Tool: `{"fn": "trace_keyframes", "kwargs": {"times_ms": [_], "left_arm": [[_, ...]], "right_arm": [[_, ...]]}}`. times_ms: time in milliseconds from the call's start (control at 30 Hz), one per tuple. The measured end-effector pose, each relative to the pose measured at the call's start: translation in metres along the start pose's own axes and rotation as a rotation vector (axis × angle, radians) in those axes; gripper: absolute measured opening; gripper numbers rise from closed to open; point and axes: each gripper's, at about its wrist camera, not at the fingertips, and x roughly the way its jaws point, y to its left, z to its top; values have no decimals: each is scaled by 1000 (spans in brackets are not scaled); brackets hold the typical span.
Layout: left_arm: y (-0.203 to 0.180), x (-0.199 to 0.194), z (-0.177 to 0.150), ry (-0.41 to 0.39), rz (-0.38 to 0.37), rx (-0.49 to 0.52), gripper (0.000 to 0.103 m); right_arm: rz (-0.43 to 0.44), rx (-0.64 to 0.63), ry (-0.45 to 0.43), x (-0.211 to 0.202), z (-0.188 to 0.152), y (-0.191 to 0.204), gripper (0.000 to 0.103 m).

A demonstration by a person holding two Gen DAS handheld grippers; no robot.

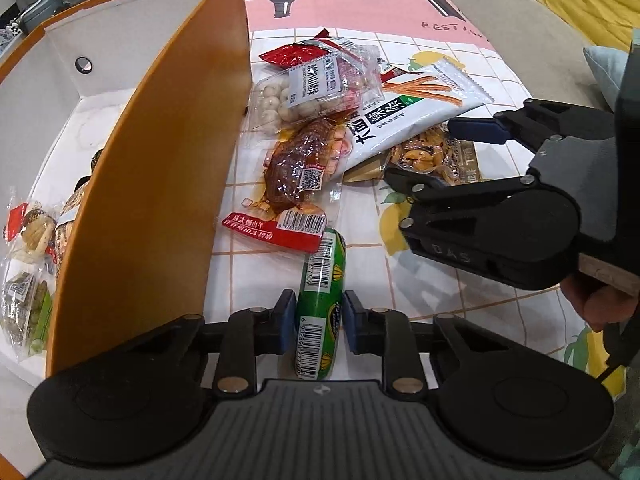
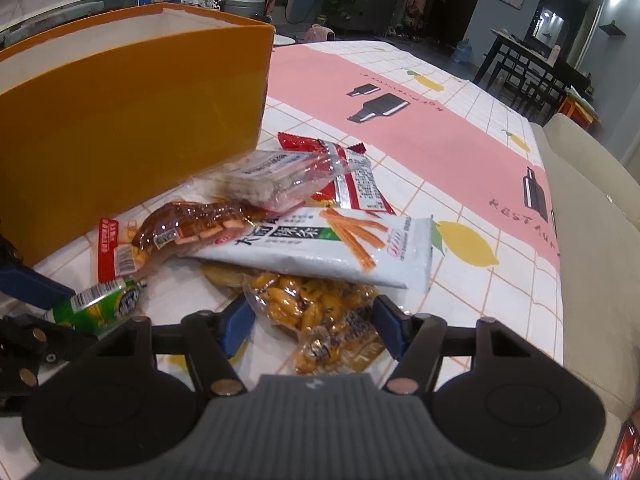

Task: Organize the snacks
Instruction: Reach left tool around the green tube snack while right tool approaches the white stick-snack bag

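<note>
Now, far left stands the orange box (image 1: 160, 184), white inside, with a few wrapped snacks (image 1: 28, 276) lying on its floor at the near end; just right of its wall the left gripper (image 1: 318, 320) has its blue pads (image 1: 286, 320) pressed against the green sausage stick (image 1: 322, 300), clamped on it low over the checked tablecloth (image 1: 256, 280); beyond the stick the pile lies on the cloth, a brown meat pack (image 1: 296, 172) with the clear bag of white balls (image 1: 288, 100) behind it; further right the white spicy-strip packet (image 2: 332, 248) lies across the yellow peanut bag (image 2: 320, 312); the right gripper (image 2: 316, 326) is spread wide, one pad on either side of that peanut bag, not closed on it.
</note>
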Motion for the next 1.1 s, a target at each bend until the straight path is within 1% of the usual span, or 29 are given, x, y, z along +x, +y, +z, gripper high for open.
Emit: {"fn": "trace_keyframes", "kwargs": {"times_ms": [100,200,267,300,333,467,567,600,633,667,700,733,767,800,900,967,1000,1033,1067,1100], "left_arm": [[0,0,-1,-3,-4,10,26],[0,0,-1,-2,-9,11,26],[0,-1,-1,-2,-12,10,25],[0,-1,-1,-2,-13,9,25],[1,-1,-1,-1,-15,7,25],[1,-1,-2,-1,-21,0,25],[2,-2,-2,-2,-23,1,25],[2,-2,-2,-3,-23,2,25],[2,-2,-3,-3,-24,4,25],[2,-2,-3,-3,-24,4,25],[2,-2,-3,-3,-24,4,25],[2,-2,-3,-2,-25,3,25],[2,-2,-3,-2,-26,2,25],[2,-2,-3,-2,-26,2,25],[2,-2,-3,-3,-27,2,25],[3,-2,-3,-1,-28,2,26],[3,-2,-3,1,-28,3,26],[3,-1,-3,2,-29,3,25],[2,-1,-3,3,-29,5,26],[3,-2,-3,4,-30,6,26]], "right_arm": [[-7,5,-3,-2,-1,3,61],[-7,-11,1,-8,-5,7,57],[-10,-19,8,-12,-8,9,52],[-18,-27,13,-15,-9,12,46],[-31,-37,17,-18,-11,15,37],[-56,-64,52,-32,-18,29,31],[-24,-35,77,-44,-20,32,29],[-8,-18,87,-49,-21,31,26],[11,-8,91,-53,-21,31,21],[42,3,97,-58,-22,31,21],[62,9,96,-62,-22,32,24],[66,9,89,-66,-23,33,35],[57,3,82,-69,-23,34,42],[44,1,69,-73,-23,34,50],[40,40,48,-75,-21,26,57],[13,60,41,-70,-19,18,60],[-2,53,31,-66,-17,15,67],[-8,39,23,-63,-15,13,77],[7,15,20,-58,-14,12,81],[31,-12,22,-53,-12,11,81]]}}
